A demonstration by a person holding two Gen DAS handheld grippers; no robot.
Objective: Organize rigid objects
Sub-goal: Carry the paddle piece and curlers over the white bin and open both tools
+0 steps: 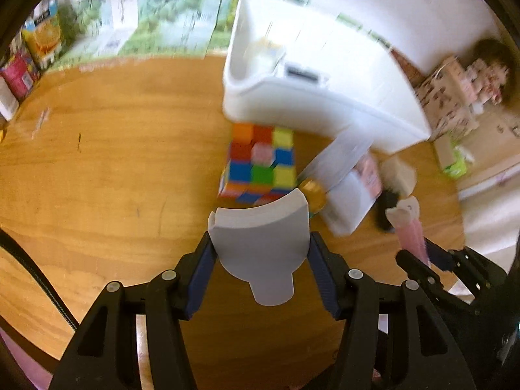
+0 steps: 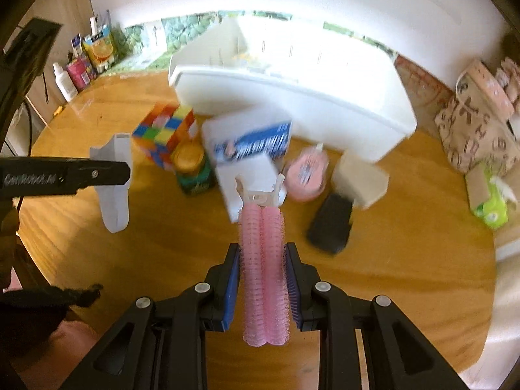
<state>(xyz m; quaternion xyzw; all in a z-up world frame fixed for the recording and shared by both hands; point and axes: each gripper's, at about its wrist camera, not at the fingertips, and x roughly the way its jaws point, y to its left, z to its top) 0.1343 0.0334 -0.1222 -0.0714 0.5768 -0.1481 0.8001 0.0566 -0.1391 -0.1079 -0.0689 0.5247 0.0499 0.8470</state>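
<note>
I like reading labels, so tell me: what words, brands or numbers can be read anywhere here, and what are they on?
"GenRobot.AI": on the black side of the left gripper, seen from the right wrist.
Blue and white box: print too blurred to read.
Orange carton by the wall: too small and blurred.
Patterned bag: marks, not legible.

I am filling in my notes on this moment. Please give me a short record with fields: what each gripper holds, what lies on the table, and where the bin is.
left gripper: shut on a white plastic piece
right gripper: shut on a pink hair roller clip
table: wooden, round
on table: colour cube, yellow-lidded jar, blue-white box, pink round case, black item
white bin: behind these things, near the wall
image: blurred in parts
</note>
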